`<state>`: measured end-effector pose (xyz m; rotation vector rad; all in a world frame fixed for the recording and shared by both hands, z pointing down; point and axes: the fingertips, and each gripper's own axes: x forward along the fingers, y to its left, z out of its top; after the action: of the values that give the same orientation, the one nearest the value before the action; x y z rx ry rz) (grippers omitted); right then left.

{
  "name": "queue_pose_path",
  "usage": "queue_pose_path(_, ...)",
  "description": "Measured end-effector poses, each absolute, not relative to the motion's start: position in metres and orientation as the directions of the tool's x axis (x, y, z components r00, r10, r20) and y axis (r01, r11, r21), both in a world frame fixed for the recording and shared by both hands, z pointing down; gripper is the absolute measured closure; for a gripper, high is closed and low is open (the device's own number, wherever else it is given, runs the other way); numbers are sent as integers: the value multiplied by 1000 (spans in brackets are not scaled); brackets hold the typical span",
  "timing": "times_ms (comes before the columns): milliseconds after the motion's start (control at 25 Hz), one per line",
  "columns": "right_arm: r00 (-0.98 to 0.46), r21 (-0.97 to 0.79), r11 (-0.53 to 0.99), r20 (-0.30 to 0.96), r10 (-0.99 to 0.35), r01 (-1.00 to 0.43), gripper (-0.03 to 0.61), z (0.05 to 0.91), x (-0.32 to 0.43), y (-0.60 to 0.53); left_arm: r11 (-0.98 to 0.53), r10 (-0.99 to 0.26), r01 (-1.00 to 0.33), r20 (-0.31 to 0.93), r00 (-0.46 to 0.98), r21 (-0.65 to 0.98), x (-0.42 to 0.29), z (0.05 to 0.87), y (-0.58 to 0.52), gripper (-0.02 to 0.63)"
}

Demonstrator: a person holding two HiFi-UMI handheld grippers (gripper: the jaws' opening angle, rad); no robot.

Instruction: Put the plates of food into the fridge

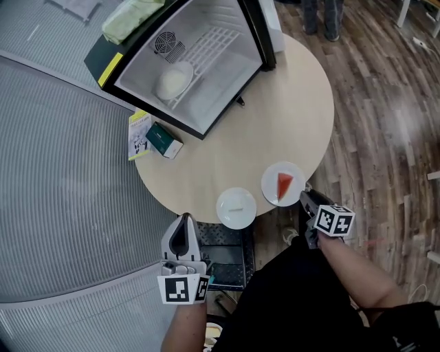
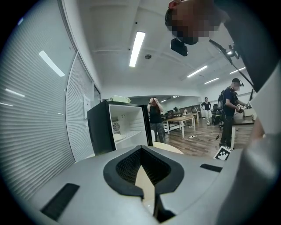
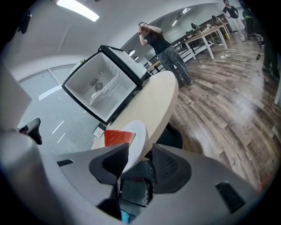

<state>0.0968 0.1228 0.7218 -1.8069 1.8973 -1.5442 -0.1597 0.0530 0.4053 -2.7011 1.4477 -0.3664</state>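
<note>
A white plate (image 1: 272, 191) with a red watermelon slice (image 1: 284, 183) sits at the near right edge of the round table (image 1: 275, 117). My right gripper (image 1: 304, 196) is at that plate's rim. In the right gripper view the plate's (image 3: 138, 132) edge lies between the jaws of the right gripper (image 3: 139, 149), which is open, with a gap to the right pad. A second white plate (image 1: 236, 207) with a pale morsel lies to the left. My left gripper (image 1: 184, 220) is shut and empty, below the table edge. The open fridge (image 1: 227, 75) holds a plate of pale food (image 1: 173, 81).
A green box (image 1: 163, 139) and a booklet (image 1: 139, 134) lie at the table's left edge beside the fridge. A yellow-green cloth (image 1: 130, 17) rests on the fridge. A black crate (image 1: 230, 251) stands under the table. A person (image 3: 164, 46) stands behind the table on the wooden floor.
</note>
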Motion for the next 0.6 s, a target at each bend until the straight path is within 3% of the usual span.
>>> queue_pose_path(600, -300, -783, -335, 537, -788, -524, 428, 752, 82, 96, -547, -832, -814, 236, 502, -195, -175, 413, 59, 611)
